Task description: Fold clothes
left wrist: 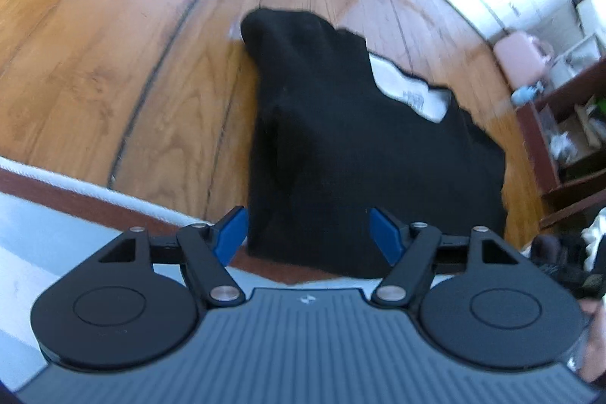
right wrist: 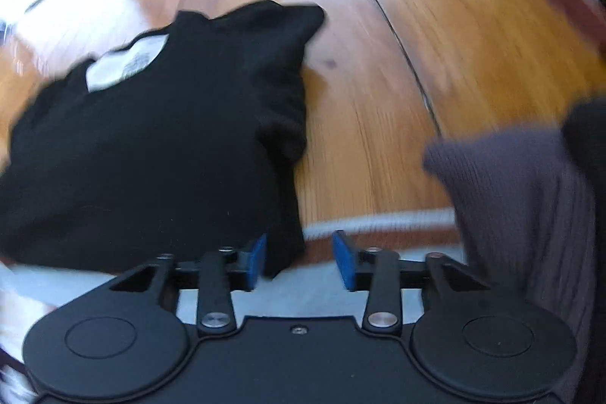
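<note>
Black garment (left wrist: 363, 146) lies on the wooden tabletop (left wrist: 113, 63), its near hem draped over the near edge and its long axis running away toward the far edge, white label (left wrist: 413, 93) at the far end. Your left tool (left wrist: 308, 233) stands open astride the hem's left corner. Your right tool (right wrist: 299, 260), also open, brackets the right corner without pinching; both sit equally close.

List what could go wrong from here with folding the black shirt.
1. The black cotton shirt overhangs the wooden table's near edge; a tug could drag it off.
2. Both the left tool and right tool stand open over the hem, so closing may pinch several layers.
3. The grey ribbed garment nearby could snag.
</note>
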Tool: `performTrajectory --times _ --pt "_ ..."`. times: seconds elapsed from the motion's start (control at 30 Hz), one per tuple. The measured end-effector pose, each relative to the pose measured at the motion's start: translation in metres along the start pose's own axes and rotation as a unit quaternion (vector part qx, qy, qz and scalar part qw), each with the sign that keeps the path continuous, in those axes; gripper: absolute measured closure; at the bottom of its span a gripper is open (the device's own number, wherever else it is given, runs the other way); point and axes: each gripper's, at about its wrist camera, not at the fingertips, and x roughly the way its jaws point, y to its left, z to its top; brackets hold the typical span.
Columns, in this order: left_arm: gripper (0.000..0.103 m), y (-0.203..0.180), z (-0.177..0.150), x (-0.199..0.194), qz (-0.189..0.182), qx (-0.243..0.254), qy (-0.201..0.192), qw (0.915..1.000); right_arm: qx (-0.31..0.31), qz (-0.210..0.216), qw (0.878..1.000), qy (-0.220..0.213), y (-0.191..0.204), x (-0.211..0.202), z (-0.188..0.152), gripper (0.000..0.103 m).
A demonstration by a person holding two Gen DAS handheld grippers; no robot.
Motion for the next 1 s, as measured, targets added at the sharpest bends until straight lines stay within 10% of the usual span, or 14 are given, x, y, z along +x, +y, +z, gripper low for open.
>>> performTrajectory --times 0.13,0.23,0.6,0.67,0.7,1.0 --pt "0.035 -0.014 -0.003 0.016 0.018 0.033 0.011 0.9992 0.152 0.132 0.979 0.038 -0.025 0.0 -0.005 0.029" --pt "0.091 -0.031 -0.01 0.021 0.068 0.079 0.01 0.9945 0.179 0.138 0.973 0.05 -0.025 0.013 -0.008 0.028" --pt "0.093 -0.033 -0.017 0.022 0.116 0.074 0.036 0.9898 0.273 0.222 0.936 0.008 -0.05 0.042 -0.004 0.019" --pt "0.093 -0.032 -0.016 0.016 0.112 0.065 0.033 0.991 0.282 0.218 0.934 -0.02 -0.052 0.046 0.001 0.036" --pt "0.093 -0.032 -0.016 0.011 0.112 0.063 0.027 0.9913 0.263 0.211 0.941 -0.032 -0.048 0.042 0.003 0.085" --pt "0.084 -0.015 -0.015 -0.005 0.104 0.014 0.023 0.9942 0.14 0.143 0.978 -0.056 -0.037 0.013 0.015 0.084"
